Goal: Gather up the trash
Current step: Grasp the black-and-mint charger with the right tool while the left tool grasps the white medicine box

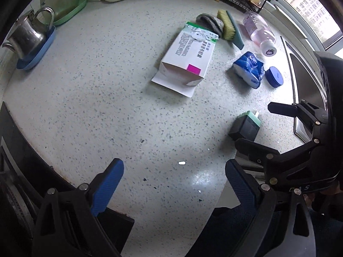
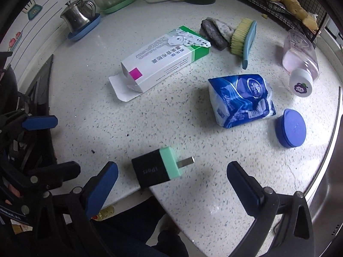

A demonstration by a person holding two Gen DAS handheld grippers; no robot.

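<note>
Between the spread, empty fingers of the right hand-held gripper [image 2: 172, 181] lies a black-and-mint plug [image 2: 157, 170] marked "iPoss", at the worktop [image 2: 150, 117] edge. Left hand-held gripper [image 1: 174, 178] gapes empty too. Opened white-green box [image 2: 159, 63] lies mid-worktop beside a blue tissue pack [image 2: 242, 100]; only the left view shows the sink [image 1: 304, 81].

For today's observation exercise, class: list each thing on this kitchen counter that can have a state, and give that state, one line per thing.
Medicine box: lying flat, end flap open, top torn.
Tissue pack: lying crumpled.
Pink bottle: on its side, cap on.
Blue round tin: lid on, tilted on edge.
Charger plug: lying at the counter edge, unplugged.
Brush: on its side, against the stones.
Steel teapot: upright, lid on.
Left gripper: open, empty.
Right gripper: open, empty.
</note>
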